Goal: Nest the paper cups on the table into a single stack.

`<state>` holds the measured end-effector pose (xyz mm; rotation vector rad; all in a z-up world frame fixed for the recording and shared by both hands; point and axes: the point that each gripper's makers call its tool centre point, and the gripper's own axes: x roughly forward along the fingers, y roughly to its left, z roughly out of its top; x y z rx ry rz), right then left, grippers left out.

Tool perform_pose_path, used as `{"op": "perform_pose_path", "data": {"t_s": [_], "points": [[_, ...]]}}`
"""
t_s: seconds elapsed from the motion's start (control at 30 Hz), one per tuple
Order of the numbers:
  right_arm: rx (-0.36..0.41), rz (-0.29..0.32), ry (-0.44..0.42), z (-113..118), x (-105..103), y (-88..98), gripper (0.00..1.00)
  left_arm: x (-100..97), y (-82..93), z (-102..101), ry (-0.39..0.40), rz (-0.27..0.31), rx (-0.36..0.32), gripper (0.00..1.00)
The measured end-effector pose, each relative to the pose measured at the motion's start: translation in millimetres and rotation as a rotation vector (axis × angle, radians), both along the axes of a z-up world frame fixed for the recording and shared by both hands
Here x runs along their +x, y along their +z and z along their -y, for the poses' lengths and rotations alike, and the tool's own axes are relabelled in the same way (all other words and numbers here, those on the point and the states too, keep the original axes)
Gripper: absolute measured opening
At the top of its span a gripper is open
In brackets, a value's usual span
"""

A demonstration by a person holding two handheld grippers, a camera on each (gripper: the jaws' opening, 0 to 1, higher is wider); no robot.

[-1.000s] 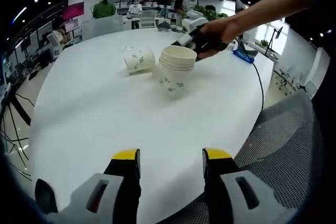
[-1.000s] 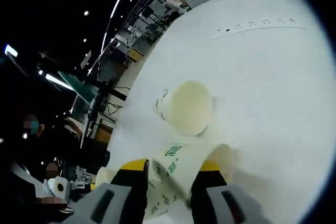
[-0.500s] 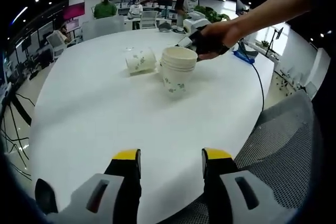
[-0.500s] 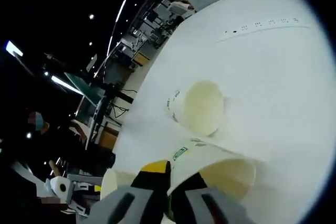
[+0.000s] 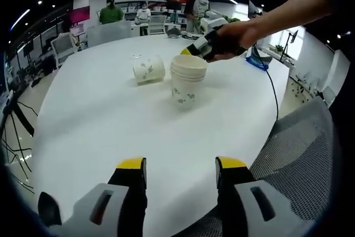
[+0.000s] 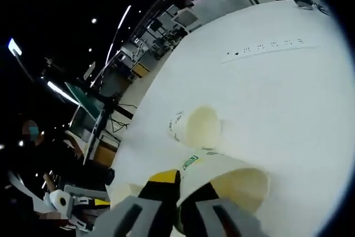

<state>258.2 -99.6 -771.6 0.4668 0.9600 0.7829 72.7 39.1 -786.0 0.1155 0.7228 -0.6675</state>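
A stack of white paper cups with a green print (image 5: 187,79) stands upright near the middle of the white table (image 5: 94,120). A single cup (image 5: 148,69) lies on its side just left of it. A hand holds my right gripper (image 5: 191,51) at the stack's far rim. In the right gripper view that gripper (image 6: 178,184) is shut on the rim of the top cup (image 6: 236,184), with the lying cup (image 6: 197,129) just beyond, mouth towards me. My left gripper (image 5: 181,173) hangs open over the table's near edge, well short of the cups.
A grey mesh chair (image 5: 299,154) stands at the table's near right edge. A blue object with a black cable (image 5: 258,60) lies at the far right of the table. Desks, chairs and people are beyond the far side.
My right gripper's jaws, open around the top cup's rim a second ago, have shut on it. The left gripper, the stack and the lying cup have kept their places.
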Motion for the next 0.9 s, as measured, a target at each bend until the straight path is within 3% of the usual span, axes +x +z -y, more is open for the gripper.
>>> {"op": "perform_pose_path", "data": {"t_s": [0.47, 0.9], "points": [[-0.041, 0.064, 0.015, 3, -11, 30.6, 0.00, -1.7, 9.3, 6, -0.023, 0.030, -0.019, 0.50], [-0.064, 0.103, 0.027, 4, -19, 54.5, 0.00, 4.3, 6.7, 4, -0.024, 0.055, -0.032, 0.49]]}}
